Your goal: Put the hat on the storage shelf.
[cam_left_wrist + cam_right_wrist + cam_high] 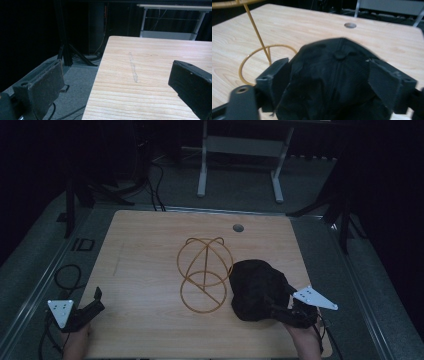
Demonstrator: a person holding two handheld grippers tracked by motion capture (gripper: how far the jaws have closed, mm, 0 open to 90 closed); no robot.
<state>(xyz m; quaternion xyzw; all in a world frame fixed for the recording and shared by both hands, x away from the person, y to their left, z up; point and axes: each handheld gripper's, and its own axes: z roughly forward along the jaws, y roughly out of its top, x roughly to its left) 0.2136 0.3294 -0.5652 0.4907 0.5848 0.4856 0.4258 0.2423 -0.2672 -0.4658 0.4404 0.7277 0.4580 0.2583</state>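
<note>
A black cap point(252, 287) lies crumpled on the wooden table point(145, 250), right of centre. My right gripper point(275, 296) reaches into it from the front right. In the right gripper view the cap point(332, 82) bulges between the two jaws of that gripper point(330, 70), which stand wide apart on either side, open. Just left of the cap stands a gold wire stand point(204, 272) with a round base ring point(244, 65). At the table's front left corner my left gripper point(99, 301) is open with nothing between its jaws point(117, 75).
A round grommet hole point(238, 227) sits near the table's far edge. A white desk frame point(240, 145) stands on the floor behind. Cables point(67, 275) and black tripod legs point(70, 205) lie left of the table, over grey carpet.
</note>
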